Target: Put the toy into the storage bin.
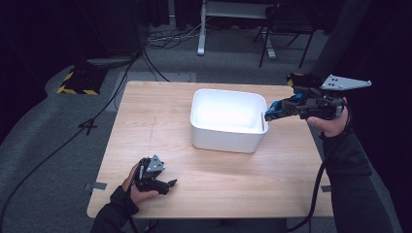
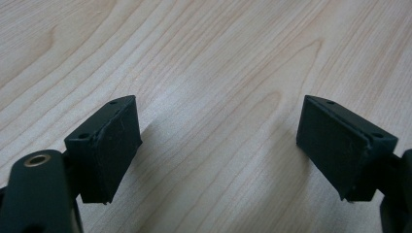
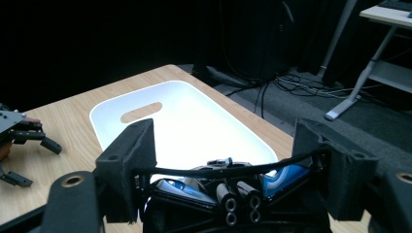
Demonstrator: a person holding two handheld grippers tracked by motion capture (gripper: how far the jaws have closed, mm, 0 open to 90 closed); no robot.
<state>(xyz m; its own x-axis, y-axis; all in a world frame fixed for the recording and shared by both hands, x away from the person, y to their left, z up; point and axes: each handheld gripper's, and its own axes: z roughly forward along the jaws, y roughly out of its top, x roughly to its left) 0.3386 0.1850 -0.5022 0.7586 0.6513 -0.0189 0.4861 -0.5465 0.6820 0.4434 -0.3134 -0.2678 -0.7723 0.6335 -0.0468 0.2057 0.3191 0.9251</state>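
Note:
My right gripper [image 1: 290,106] hovers above the table's right edge, just right of the white bin [image 1: 223,141]. It is shut on a blue and black object [image 1: 278,109] whose tip points at the bin's right rim. In the right gripper view the object [image 3: 214,191] lies across the two jaws, with the bin [image 3: 97,121] beyond it. My left gripper [image 1: 170,183] rests on the wooden table [image 1: 160,121] near its front left corner. It stands open with only bare wood [image 2: 194,48] between its pads [image 2: 114,145].
The bin's inside is bright and washed out. Off the table's far side, cables, a yellow-and-black marked base [image 1: 77,82], a desk leg [image 1: 201,29] and a chair [image 1: 286,29] stand on the grey floor. The left gripper [image 3: 19,131] shows at the far left of the right gripper view.

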